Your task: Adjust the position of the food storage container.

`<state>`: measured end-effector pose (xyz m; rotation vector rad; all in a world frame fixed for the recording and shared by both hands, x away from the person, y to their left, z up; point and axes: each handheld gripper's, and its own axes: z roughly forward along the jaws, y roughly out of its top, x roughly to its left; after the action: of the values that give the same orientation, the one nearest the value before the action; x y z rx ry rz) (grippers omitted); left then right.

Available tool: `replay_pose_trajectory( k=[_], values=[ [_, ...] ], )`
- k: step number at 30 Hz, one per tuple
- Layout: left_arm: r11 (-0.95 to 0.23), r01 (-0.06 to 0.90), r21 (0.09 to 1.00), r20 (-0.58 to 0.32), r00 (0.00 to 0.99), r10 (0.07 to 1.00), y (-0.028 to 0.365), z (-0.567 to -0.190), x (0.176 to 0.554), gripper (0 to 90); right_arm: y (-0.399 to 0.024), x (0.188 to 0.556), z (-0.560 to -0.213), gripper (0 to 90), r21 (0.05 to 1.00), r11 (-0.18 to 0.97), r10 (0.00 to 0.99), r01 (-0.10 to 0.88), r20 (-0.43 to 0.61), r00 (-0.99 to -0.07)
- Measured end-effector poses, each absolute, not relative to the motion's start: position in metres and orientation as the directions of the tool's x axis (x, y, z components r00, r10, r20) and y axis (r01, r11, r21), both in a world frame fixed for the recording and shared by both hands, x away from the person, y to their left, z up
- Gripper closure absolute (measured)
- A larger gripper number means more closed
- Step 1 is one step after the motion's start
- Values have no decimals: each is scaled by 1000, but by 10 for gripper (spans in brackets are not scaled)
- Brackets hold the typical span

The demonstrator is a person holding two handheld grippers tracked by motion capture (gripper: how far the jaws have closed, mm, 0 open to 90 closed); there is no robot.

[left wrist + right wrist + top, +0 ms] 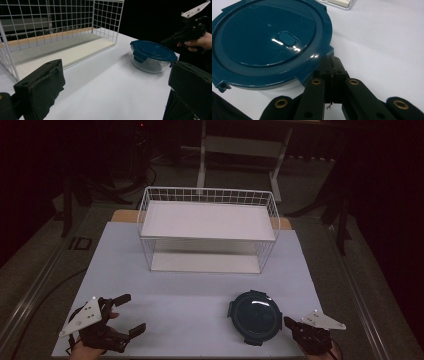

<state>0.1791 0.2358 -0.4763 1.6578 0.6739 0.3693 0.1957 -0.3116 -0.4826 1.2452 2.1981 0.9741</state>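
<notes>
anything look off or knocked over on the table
Nothing stands out. The round container sits upright with its blue lid flat and latched; the wire rack stands square on the table. No spills or visible damage.

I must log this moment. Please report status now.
Left gripper open, empty. Right gripper shut, tips at a latch tab of the blue-lidded glass container. Wire rack behind, nothing blocking.

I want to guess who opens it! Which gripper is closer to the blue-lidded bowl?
Right. The right gripper is at the bowl's edge; the left gripper sits far across the table.
</notes>
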Motion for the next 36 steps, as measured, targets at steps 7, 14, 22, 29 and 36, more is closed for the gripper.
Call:
replay_pose_trajectory(
  k=[7,14,22,29,36],
  values=[
    [-85,225,971,-127,779,614,236,-476,179,4,-312,199,-488,900,724,345,863,597,4,-505],
    [-85,227,970,-129,780,612,234,-477,179,4,-310,201,-488,900,712,324,870,622,33,-492],
    [-99,225,969,-120,784,609,234,-477,179,4,-290,212,-488,900,707,357,848,610,29,-530],
    [-100,226,969,-120,786,606,233,-477,179,4,-273,223,-488,900,704,379,819,601,48,-572],
    [-109,225,968,-115,788,605,231,-478,179,4,-270,226,-488,900,717,378,807,586,54,-588]
  ],
)
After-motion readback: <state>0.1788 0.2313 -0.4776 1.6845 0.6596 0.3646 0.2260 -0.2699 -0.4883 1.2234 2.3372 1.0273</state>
